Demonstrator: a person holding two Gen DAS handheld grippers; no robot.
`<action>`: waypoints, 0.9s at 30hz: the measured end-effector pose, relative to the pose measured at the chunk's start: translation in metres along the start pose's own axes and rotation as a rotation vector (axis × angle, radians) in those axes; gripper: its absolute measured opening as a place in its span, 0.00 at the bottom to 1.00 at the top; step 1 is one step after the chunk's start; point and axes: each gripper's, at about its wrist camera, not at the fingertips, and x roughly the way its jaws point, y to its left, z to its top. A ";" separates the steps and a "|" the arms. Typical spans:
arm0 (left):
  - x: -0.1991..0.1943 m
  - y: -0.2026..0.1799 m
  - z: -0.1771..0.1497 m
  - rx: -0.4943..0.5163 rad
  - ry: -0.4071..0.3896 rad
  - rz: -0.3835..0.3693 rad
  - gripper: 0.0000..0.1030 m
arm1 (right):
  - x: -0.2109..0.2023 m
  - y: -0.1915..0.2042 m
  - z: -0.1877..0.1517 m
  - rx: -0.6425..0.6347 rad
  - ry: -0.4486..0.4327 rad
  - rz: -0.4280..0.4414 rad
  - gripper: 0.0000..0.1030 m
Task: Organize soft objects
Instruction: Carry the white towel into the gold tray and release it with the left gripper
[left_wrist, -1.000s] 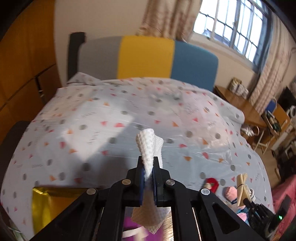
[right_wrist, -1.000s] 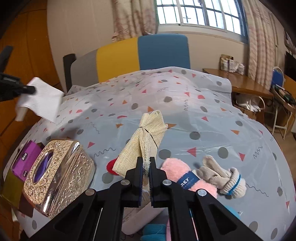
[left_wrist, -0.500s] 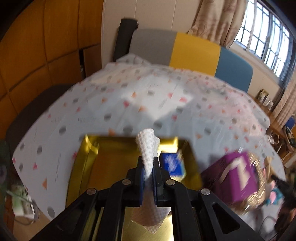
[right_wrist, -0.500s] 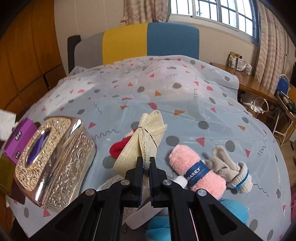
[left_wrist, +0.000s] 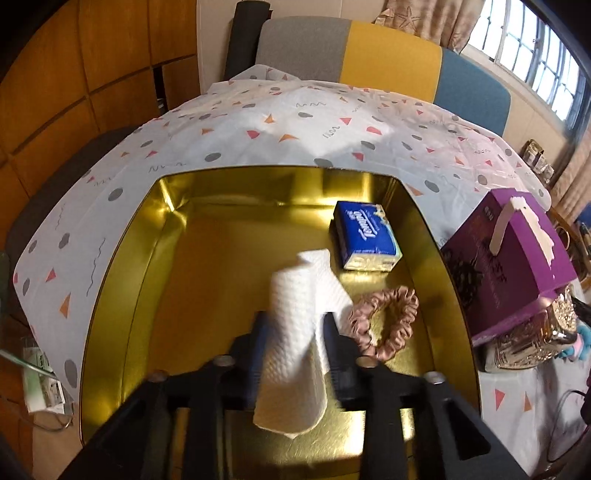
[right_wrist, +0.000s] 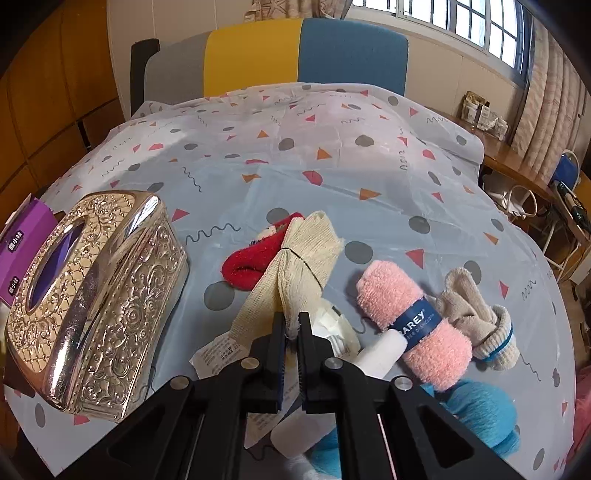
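A home interior, probably a bedroom or living room. A patterned plastic cover (right_wrist: 332, 155) is lying over the surface, backed by a grey, yellow and blue headboard-like panel (right_wrist: 280, 55). Curtains (right_wrist: 550, 96) are hanging beside a barred window (right_wrist: 461, 18); wooden wall panels (left_wrist: 92, 74) are lining the left side. An ornate tissue box (right_wrist: 96, 295), socks (right_wrist: 255, 258) and a rolled towel (right_wrist: 410, 325) are lying about as household clutter.

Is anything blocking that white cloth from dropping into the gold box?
Nothing visible does. The left gripper has the white cloth above the open gold box; the tissue pack and pink scrunchie lie off to the right.
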 end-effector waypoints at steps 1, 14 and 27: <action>-0.003 0.001 -0.002 -0.008 -0.012 0.002 0.52 | 0.001 0.000 0.000 0.006 0.003 0.001 0.04; -0.053 -0.009 -0.014 0.055 -0.132 -0.029 0.74 | -0.020 -0.008 0.018 0.176 -0.054 0.100 0.04; -0.066 -0.014 -0.031 0.095 -0.143 -0.041 0.76 | -0.066 0.078 0.084 0.042 -0.183 0.202 0.04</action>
